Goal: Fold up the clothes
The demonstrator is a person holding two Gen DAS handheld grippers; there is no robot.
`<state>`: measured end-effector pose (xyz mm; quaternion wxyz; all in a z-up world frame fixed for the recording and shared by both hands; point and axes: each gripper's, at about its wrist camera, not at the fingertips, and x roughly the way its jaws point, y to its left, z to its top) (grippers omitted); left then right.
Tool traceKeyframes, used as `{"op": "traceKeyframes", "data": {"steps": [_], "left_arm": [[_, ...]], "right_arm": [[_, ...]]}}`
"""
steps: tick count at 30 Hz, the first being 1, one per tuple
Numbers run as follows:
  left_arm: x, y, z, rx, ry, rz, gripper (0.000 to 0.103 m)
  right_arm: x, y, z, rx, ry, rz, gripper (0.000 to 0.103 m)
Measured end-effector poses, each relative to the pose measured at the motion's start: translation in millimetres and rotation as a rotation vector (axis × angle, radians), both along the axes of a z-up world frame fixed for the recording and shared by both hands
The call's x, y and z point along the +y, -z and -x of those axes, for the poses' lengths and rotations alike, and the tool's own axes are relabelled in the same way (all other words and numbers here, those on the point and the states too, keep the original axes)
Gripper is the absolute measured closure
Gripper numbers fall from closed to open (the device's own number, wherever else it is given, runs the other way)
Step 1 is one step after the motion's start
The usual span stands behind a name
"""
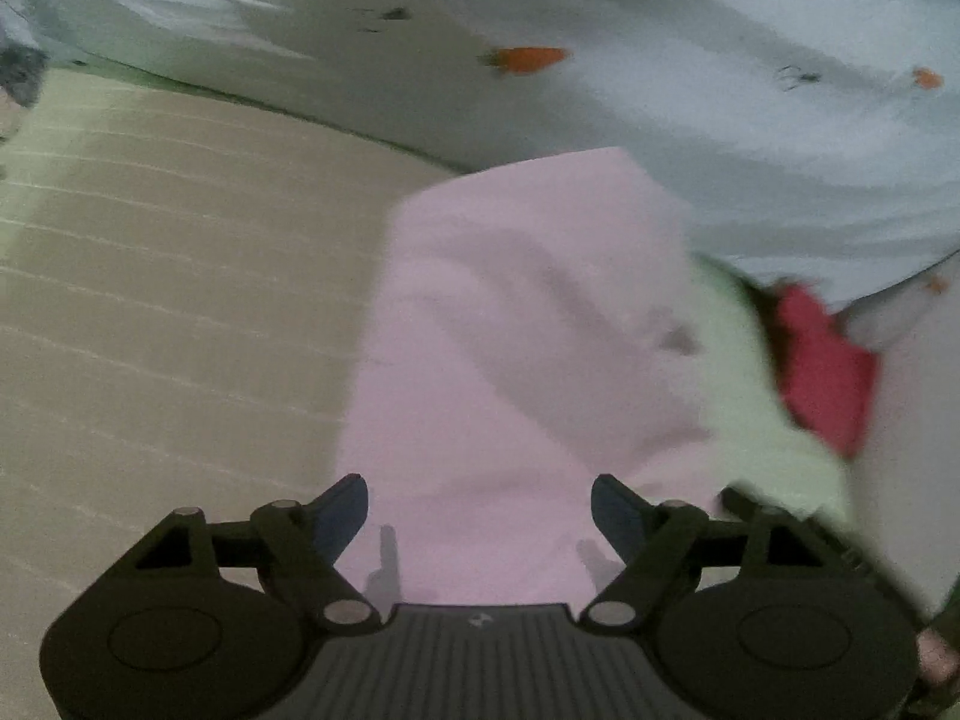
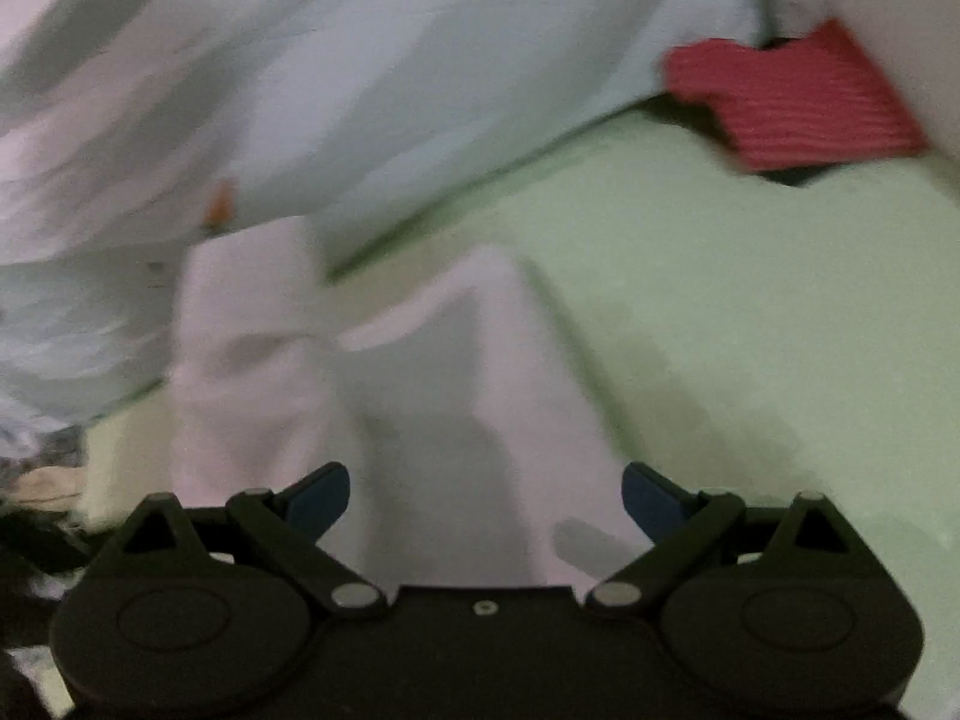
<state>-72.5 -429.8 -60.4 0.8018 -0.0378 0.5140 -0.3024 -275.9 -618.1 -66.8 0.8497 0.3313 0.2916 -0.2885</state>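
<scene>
Currently my left gripper (image 1: pixel 480 501) and right gripper (image 2: pixel 486 495) both gape wide, gripping nothing. Pale pink soft cloth garment (image 1: pixel 516 324) lies bunched on the light green bedsheet (image 2: pixel 750 312), likely released for flattening.

a pale green bed sheet (image 2: pixel 750 330) fills the right of the right wrist view; a beige striped mattress cover (image 1: pixel 168 312) fills the left wrist view's left half.

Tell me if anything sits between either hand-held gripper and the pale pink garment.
Nothing visible does. The pale pink cloth garment lies directly ahead of the open left hand-held gripper and the open right hand-held gripper; the red ribbed cloth lies off to the side.
</scene>
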Motion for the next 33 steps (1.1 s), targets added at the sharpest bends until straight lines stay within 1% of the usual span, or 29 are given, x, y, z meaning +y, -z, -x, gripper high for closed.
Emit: {"op": "traceKeyframes", "data": {"steps": [1, 5, 6, 8, 9, 10, 11, 12, 13, 14, 16, 18, 19, 23, 24, 25, 26, 27, 28, 29, 31, 33], "left_arm": [[6, 2, -1, -0.004, -0.008, -0.022, 0.021], [26, 11, -7, 0.052, -0.027, -0.032, 0.021], [29, 11, -8, 0.049, -0.029, -0.036, 0.021], [33, 10, -11, 0.04, -0.031, -0.046, 0.021], [35, 10, -12, 0.035, -0.032, -0.051, 0.021], [37, 8, -12, 0.034, -0.033, -0.05, 0.021], [37, 8, -13, 0.033, -0.033, -0.048, 0.021], [40, 7, -12, 0.031, -0.029, -0.046, 0.021], [38, 6, -12, 0.026, -0.026, -0.046, 0.021], [33, 6, -12, 0.02, -0.022, -0.046, 0.021], [26, 5, -13, 0.012, -0.014, -0.044, 0.021], [20, 4, -12, 0.006, -0.009, -0.041, 0.021], [16, 4, -10, 0.001, 0.0, -0.04, 0.021], [4, 3, 1, -0.031, 0.037, -0.056, 0.021], [-1, 4, 4, -0.035, 0.044, -0.062, 0.021], [-5, 7, 6, -0.029, 0.048, -0.067, 0.02], [-10, 10, 8, -0.021, 0.053, -0.071, 0.02], [-14, 14, 10, -0.009, 0.056, -0.076, 0.02], [-17, 17, 11, -0.003, 0.054, -0.082, 0.02], [-20, 20, 13, 0.002, 0.051, -0.088, 0.02], [-27, 25, 14, 0.008, 0.041, -0.093, 0.019], [-32, 28, 14, 0.01, 0.031, -0.082, 0.017]], "right_arm": [[4, -1, -7, -0.008, -0.019, 0.001, 0.005], [23, -4, -30, -0.038, -0.104, -0.011, 0.005], [27, -4, -35, -0.041, -0.121, -0.01, 0.005], [34, -2, -47, -0.019, -0.149, -0.004, 0.006], [35, 1, -52, -0.001, -0.158, -0.008, 0.011], [34, 5, -56, 0.01, -0.163, -0.018, 0.018], [33, 9, -59, 0.02, -0.164, -0.028, 0.029], [32, 12, -61, 0.02, -0.165, -0.04, 0.081], [30, 15, -62, 0.006, -0.179, -0.053, 0.091], [29, 14, -62, -0.01, -0.196, -0.054, 0.092], [33, 4, -56, -0.056, -0.214, -0.023, 0.096], [27, -11, -45, -0.138, -0.212, -0.057, 0.097], [20, -14, -39, -0.162, -0.201, -0.078, 0.097], [-9, 4, -19, -0.072, -0.14, -0.084, 0.097], [-16, 8, -14, -0.05, -0.124, -0.085, 0.094], [-23, 13, -9, -0.028, -0.109, -0.086, 0.088], [-31, 17, -4, -0.005, -0.094, -0.088, 0.069], [-38, 22, 1, 0.017, -0.079, -0.089, 0.054], [-45, 26, 6, 0.039, -0.063, -0.09, 0.049], [-52, 30, 11, 0.062, -0.048, -0.092, 0.046], [-65, 39, 19, 0.098, -0.029, -0.097, 0.027], [-67, 43, 16, 0.095, -0.063, -0.114, 0.024]]}}
